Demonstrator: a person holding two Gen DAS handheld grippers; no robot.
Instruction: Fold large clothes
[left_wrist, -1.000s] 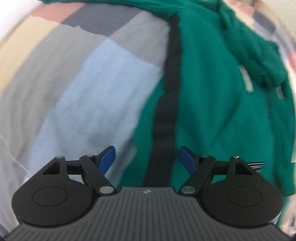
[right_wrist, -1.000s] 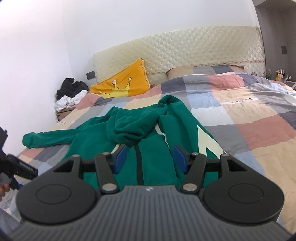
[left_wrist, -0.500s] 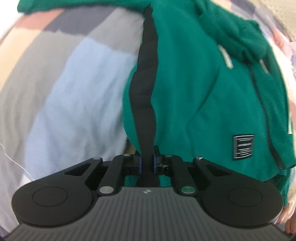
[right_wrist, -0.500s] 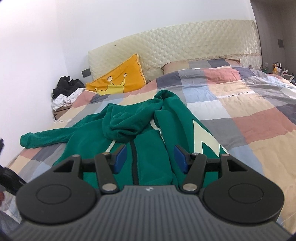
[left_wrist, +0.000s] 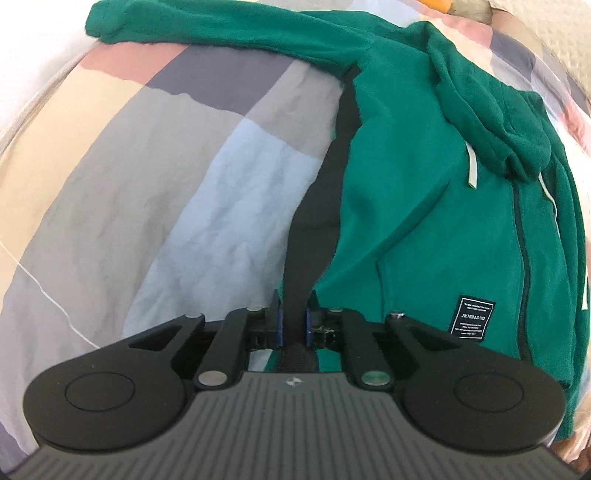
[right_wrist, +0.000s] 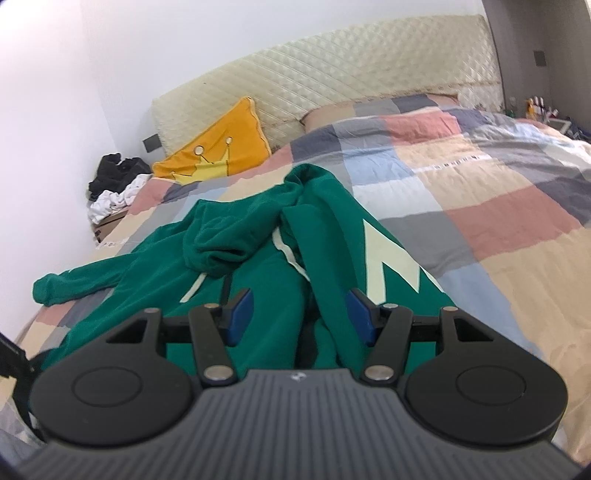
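The left claw (left_wrist: 291, 326) pinches the black side stripe (left_wrist: 325, 192) of the green hoodie (left_wrist: 424, 206) spread on the patchwork bed (left_wrist: 155, 177), the stripe running straight away from it, while the right claw (right_wrist: 298, 316) hovers parted above the hem.

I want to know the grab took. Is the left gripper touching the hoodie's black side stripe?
Touching. In the left wrist view the left gripper has its blue pads pressed on either side of the black stripe of the green hoodie.

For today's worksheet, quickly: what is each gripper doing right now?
Left gripper: shut on the black side stripe of the green hoodie.
Right gripper: open, holding nothing.
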